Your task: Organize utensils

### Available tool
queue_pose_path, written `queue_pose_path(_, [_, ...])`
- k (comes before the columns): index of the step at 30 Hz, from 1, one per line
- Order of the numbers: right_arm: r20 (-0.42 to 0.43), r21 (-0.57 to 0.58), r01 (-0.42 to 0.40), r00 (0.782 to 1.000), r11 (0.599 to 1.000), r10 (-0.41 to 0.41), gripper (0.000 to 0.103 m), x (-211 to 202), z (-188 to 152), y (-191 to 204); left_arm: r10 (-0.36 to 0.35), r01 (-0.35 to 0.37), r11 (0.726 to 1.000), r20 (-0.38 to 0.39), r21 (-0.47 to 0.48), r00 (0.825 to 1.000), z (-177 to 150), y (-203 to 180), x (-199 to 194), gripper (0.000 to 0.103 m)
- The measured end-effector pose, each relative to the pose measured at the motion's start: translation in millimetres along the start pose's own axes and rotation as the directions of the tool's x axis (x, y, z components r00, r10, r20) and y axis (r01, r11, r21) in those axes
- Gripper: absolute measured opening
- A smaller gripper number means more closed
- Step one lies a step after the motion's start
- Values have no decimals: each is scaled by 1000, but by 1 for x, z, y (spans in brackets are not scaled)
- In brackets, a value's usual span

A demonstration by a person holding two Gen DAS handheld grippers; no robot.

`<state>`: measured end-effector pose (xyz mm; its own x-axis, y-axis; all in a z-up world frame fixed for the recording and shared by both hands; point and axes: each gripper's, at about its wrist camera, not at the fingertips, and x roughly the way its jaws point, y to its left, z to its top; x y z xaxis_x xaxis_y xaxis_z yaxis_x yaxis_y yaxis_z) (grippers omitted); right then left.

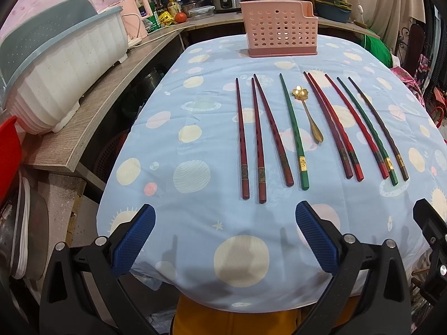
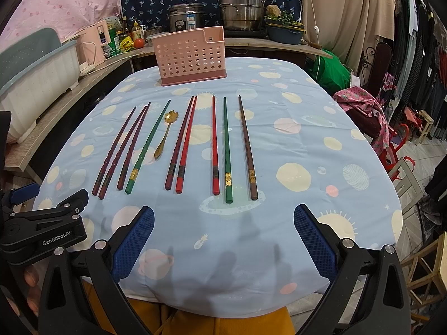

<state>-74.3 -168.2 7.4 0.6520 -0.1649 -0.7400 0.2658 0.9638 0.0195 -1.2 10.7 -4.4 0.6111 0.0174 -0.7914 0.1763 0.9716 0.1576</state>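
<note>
Nothing has been lifted yet: 9 chopsticks [image 1: 296, 136] and 1 gold spoon [image 1: 307, 114] lie in a row across the middle of the frame on the blue patterned tablecloth [image 1: 195, 237], thick ends toward the lower edge, probably so each can be taken singly by its handle end. The pink perforated holder [image 1: 278, 33] stands upright at top centre, well apart from the row and seemingly empty, the likely destination. The left gripper [image 1: 225, 237] sits low in the left wrist view, fingers spread wide with nothing between them. The right gripper [image 2: 223, 237], low centre in the right wrist view, is likewise spread and empty, facing the green chopstick [image 2: 227, 153] and its neighbours.
</note>
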Motion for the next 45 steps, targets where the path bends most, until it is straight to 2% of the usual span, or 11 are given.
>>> queue_pose_path(10, [-4,4,-1,1000,1000,1,96,2,-1,2,-8,8,1000,-11,-9,1000,-1,0,2,96])
queue_pose_path(19, [-8,25,15,1000,1000,-15,96,11,2,-4,-58,48,992,-84,-114,995,3,19,25,96])
queue_pose_path(27, [-7,75,9,1000,997,-9,96,34,16,-25,-79,59,981,-105,-185,991,14,37,53,96])
queue_pose_path(33, [8,87,2,1000,996,-3,95,51,27,-33,-94,71,979,-110,-193,989,22,37,72,94])
queue_pose_path(37, [5,93,-10,1000,996,10,83,65,34,-36,-106,83,981,-123,-174,987,27,33,83,83])
queue_pose_path(39, [-7,94,-17,1000,995,18,71,72,36,-37,-102,82,983,-115,-167,988,28,31,85,81])
queue_pose_path(45, [-49,107,-29,998,994,34,47,95,34,-39,-118,104,985,-96,-135,988,30,26,83,70])
